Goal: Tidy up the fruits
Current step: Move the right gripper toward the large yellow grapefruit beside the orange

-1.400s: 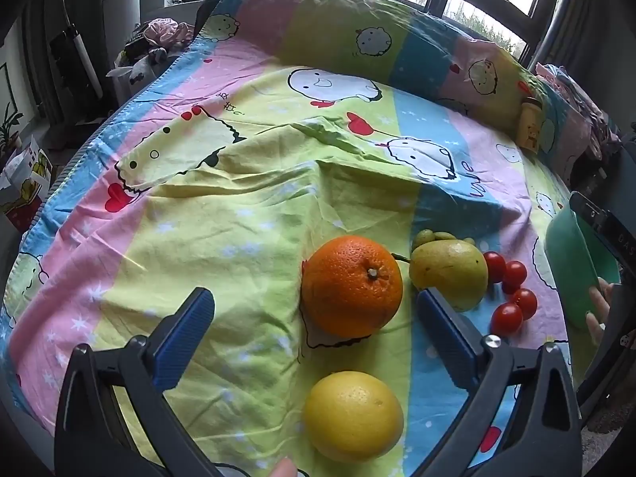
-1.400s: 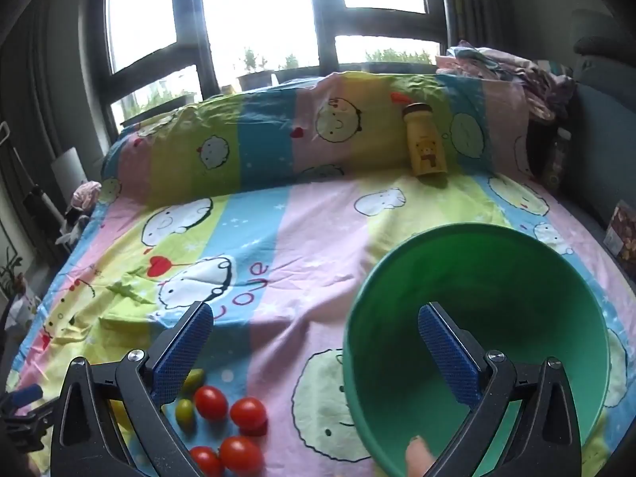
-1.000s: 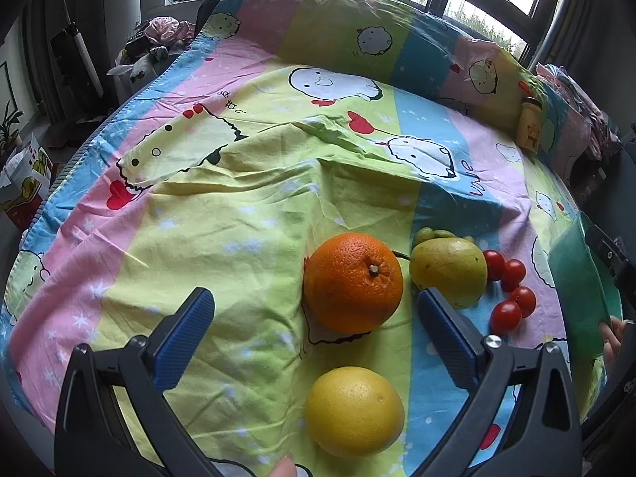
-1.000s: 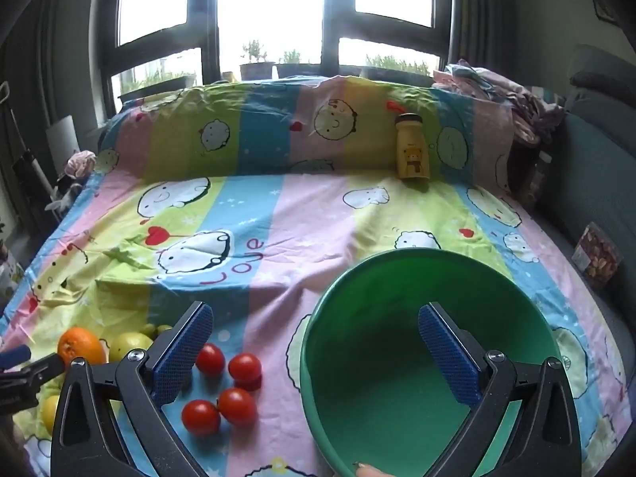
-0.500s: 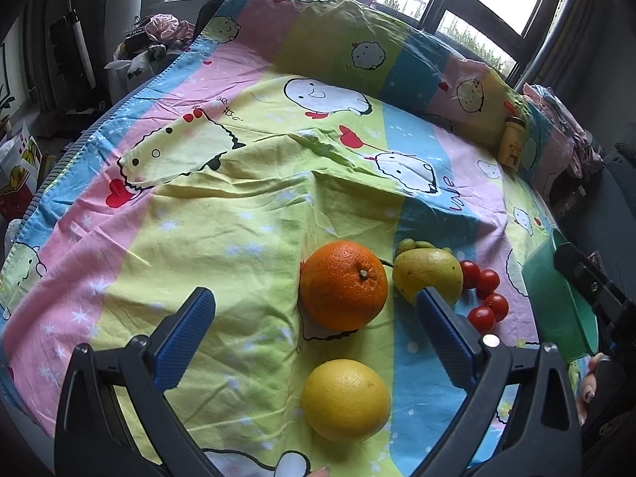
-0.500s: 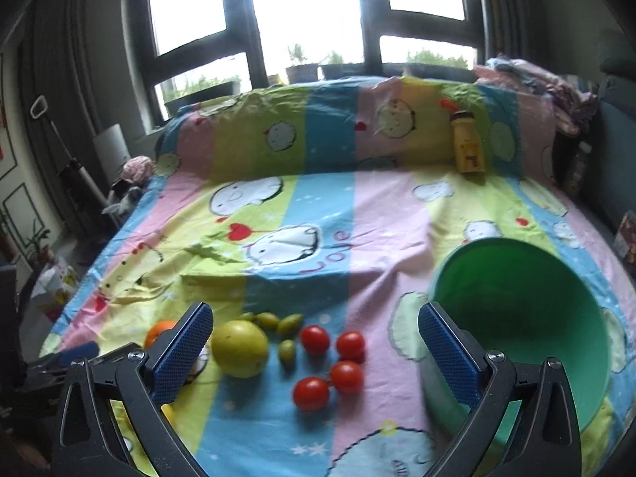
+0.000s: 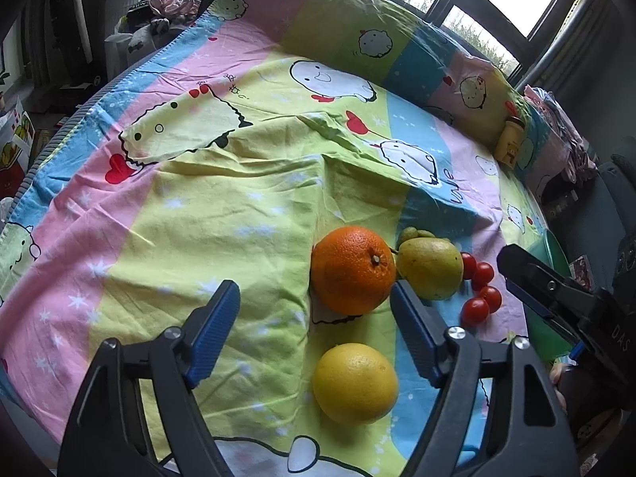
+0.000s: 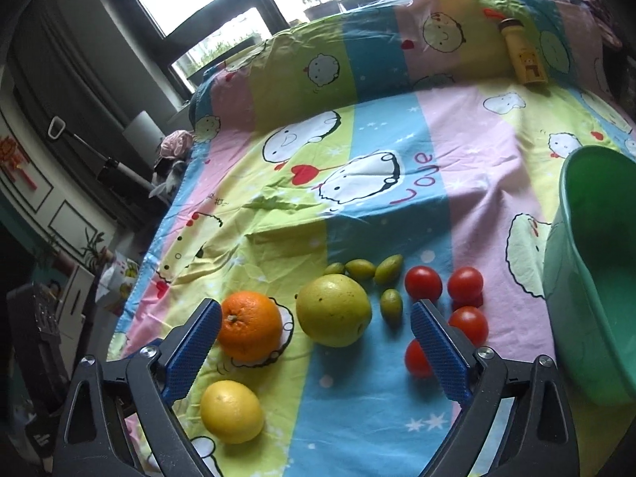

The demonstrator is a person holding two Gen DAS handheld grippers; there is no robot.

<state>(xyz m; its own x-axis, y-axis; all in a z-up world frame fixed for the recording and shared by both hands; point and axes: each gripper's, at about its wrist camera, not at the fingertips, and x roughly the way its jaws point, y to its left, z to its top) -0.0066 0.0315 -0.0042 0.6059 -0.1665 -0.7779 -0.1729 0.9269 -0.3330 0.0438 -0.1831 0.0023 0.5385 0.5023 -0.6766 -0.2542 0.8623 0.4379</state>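
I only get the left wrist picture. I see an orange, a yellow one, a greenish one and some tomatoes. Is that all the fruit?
Observer: No. The right wrist view shows four small green fruits on the sheet behind and beside the big greenish fruit.
Operator: And that green thing at my right edge, what is it?
Observer: A green bowl. The right wrist view shows its inside, and what shows of it has no fruit.
Operator: Is the other gripper holding anything?
Observer: No. The right gripper has its jaws closing, with nothing pressed between the pads; the fruit lies on the sheet beyond them.
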